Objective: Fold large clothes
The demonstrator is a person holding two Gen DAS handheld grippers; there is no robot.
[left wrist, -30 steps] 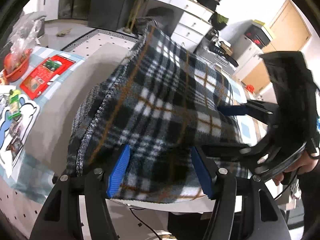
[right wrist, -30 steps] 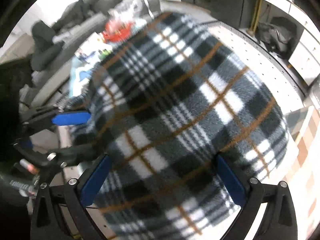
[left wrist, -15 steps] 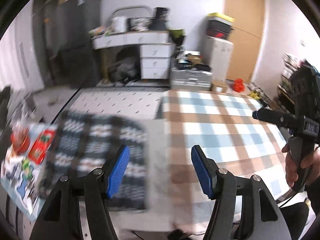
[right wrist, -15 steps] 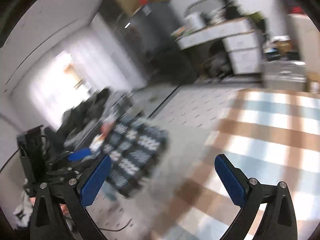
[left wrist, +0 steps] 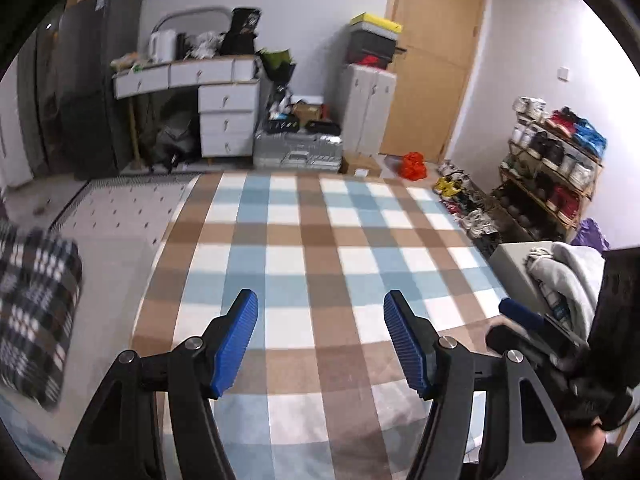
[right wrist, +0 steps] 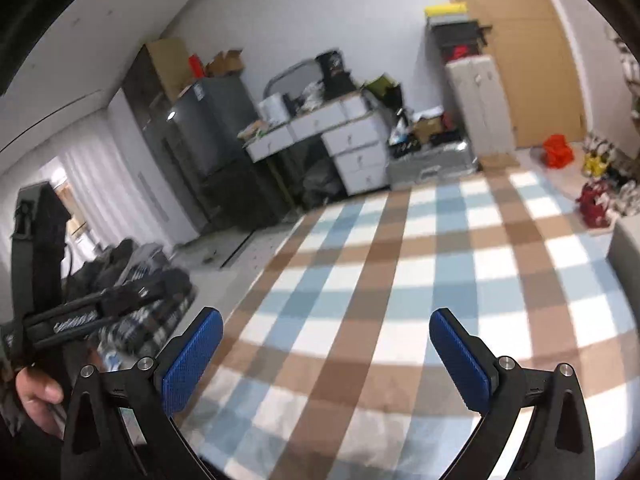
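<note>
A folded dark plaid fleece garment [left wrist: 34,312] lies at the far left of the left wrist view, and it shows blurred in the right wrist view [right wrist: 148,320] behind the other gripper. My left gripper [left wrist: 320,340] is open with nothing between its blue pads, above the blue, brown and white checked cloth [left wrist: 320,240]. My right gripper [right wrist: 326,356] is open too, empty, over the same checked cloth [right wrist: 400,280]. A pile of pale grey clothes [left wrist: 560,276] sits at the right, past the right gripper's body [left wrist: 560,344].
Beyond the checked surface stand a white drawer desk [left wrist: 216,96], a dark fridge [left wrist: 88,92], a silver case [left wrist: 298,152] and a wooden door [left wrist: 432,56]. A shoe rack [left wrist: 552,168] lines the right wall. A hand [right wrist: 38,400] holds the left gripper.
Both grippers have swung away from the plaid garment to the right. A second ago it filled both views between the pads; it now lies at the left and the checked cloth is ahead.
</note>
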